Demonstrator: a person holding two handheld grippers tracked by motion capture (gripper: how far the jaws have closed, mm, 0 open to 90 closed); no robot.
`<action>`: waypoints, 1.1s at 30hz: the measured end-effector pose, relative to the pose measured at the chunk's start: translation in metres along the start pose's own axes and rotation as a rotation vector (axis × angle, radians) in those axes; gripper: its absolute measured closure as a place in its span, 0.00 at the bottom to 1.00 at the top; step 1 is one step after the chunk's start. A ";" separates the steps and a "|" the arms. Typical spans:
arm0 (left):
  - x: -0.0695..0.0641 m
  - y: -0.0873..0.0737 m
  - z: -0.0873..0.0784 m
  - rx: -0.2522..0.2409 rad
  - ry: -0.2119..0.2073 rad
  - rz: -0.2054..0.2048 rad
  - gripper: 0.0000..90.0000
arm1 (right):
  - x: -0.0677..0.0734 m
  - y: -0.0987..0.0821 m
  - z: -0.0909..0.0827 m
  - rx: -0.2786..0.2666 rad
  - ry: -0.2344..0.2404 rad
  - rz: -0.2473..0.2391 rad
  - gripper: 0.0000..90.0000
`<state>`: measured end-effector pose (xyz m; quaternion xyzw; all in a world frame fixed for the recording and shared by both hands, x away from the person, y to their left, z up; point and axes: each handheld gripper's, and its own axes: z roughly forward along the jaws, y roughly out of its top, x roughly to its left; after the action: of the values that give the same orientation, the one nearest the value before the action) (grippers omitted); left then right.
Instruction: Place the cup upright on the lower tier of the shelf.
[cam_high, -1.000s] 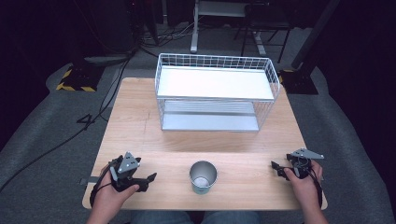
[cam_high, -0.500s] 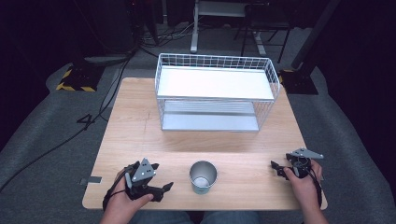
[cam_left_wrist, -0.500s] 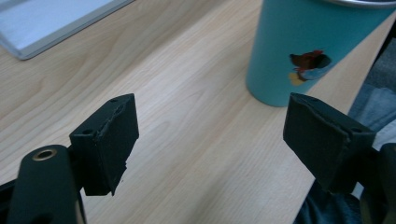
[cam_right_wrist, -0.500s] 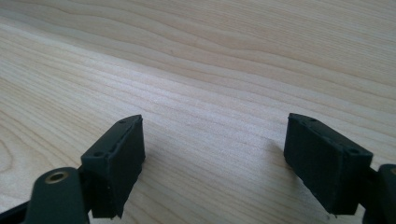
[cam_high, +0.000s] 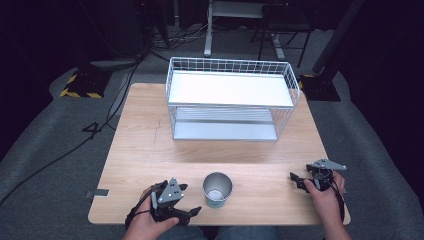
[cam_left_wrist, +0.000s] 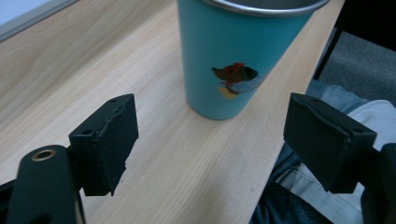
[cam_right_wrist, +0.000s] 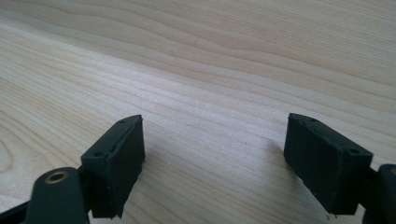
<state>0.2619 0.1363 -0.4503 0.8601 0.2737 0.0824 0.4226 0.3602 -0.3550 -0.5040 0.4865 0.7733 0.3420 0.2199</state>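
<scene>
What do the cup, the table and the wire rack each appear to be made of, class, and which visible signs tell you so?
Cup: probably metal, with a bare silvery rim and a matte teal coat bearing a small printed figure.
Table: pale wood or wood laminate, shown by grain lines.
Wire rack: white-coated metal wire in a thin grid, with smooth white shelves.

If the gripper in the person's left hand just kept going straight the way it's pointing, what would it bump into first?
Most likely the teal cup. The left gripper points at it with its jaws wide open, bare table between them, and the cup stands just ahead, slightly off centre. How far ahead is hard to judge.
</scene>
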 end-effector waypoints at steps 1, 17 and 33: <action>-0.001 0.000 0.002 -0.002 -0.003 0.000 0.20 | 0.000 0.000 0.000 0.000 0.000 0.000 0.23; -0.013 0.002 0.032 -0.123 0.009 -0.051 0.19 | 0.000 0.000 0.000 0.000 0.000 -0.001 0.23; -0.022 0.008 0.066 -0.164 0.046 -0.075 0.16 | 0.000 0.000 0.000 0.000 0.000 -0.001 0.23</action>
<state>0.2710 0.0754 -0.4836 0.8096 0.3079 0.1085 0.4878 0.3602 -0.3550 -0.5040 0.4864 0.7734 0.3418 0.2201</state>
